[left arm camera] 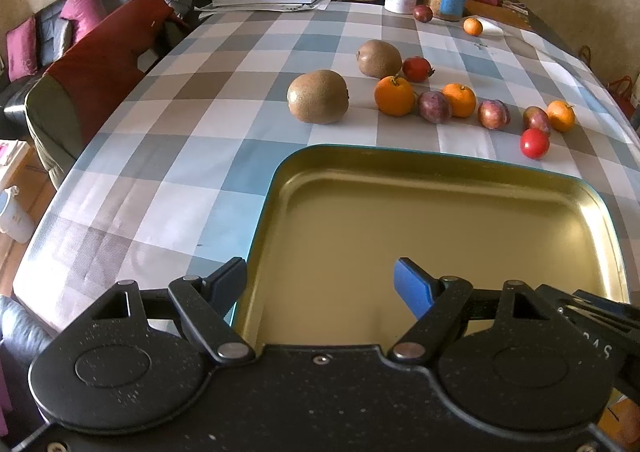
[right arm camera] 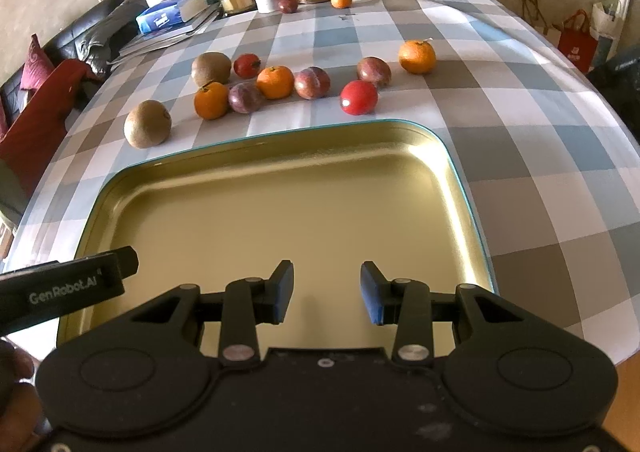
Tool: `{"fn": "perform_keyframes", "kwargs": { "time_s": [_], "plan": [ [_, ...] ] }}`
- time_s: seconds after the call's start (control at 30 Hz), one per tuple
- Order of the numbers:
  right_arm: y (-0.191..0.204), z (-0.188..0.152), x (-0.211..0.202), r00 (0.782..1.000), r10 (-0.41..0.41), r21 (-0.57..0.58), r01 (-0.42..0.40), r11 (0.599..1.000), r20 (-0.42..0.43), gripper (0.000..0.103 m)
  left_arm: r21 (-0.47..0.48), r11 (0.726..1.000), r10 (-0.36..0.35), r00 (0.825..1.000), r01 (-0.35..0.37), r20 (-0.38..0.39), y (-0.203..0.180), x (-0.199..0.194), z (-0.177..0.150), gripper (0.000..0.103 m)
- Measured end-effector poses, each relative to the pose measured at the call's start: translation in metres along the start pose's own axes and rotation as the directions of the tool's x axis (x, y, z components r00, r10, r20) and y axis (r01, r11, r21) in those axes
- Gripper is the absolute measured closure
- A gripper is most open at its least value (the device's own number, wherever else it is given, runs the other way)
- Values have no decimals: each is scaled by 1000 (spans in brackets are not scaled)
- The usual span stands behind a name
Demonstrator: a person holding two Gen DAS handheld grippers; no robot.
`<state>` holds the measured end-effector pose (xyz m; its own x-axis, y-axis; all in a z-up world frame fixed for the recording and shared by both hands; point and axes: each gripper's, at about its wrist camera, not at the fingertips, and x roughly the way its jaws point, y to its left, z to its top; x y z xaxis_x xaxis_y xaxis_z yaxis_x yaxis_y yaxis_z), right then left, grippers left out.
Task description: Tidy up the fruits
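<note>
While fruits (right arm camera: 276,82) wait: tray (right arm camera: 460,180) (bare).

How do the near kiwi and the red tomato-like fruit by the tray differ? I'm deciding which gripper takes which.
The near kiwi is brown, dull and fuzzy; the red fruit is glossy and smooth. The kiwi looks larger and oval, the red fruit smaller and rounder. The kiwi lies alone toward the tray's left corner, the red fruit nearer its right corner, close to a plum. Both rest on the checked cloth, outside the tray.
</note>
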<state>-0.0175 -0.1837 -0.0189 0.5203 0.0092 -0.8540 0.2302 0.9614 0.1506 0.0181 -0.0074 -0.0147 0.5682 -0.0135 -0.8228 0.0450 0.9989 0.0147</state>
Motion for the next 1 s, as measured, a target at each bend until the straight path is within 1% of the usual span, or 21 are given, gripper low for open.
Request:
{"fn": "perform_keyframes", "kwargs": {
  "time_s": [0.2, 0.37, 1.0],
  "plan": [
    [-3, 2, 6, 1000, 3, 18, -3, 1000, -17, 63, 9, 1000, 4, 1000, -4, -14, -3, 4, -1, 22],
    [-1, 4, 10, 1000, 4, 16, -4, 1000, -22, 63, 18, 1000, 18, 1000, -18, -11, -5, 6, 0, 22],
    [4, 5, 15, 999, -10, 4, 10, 1000, -38, 63, 17, 1000, 13, 1000, -13, 4, -2, 8, 3, 22]
  ]
}}
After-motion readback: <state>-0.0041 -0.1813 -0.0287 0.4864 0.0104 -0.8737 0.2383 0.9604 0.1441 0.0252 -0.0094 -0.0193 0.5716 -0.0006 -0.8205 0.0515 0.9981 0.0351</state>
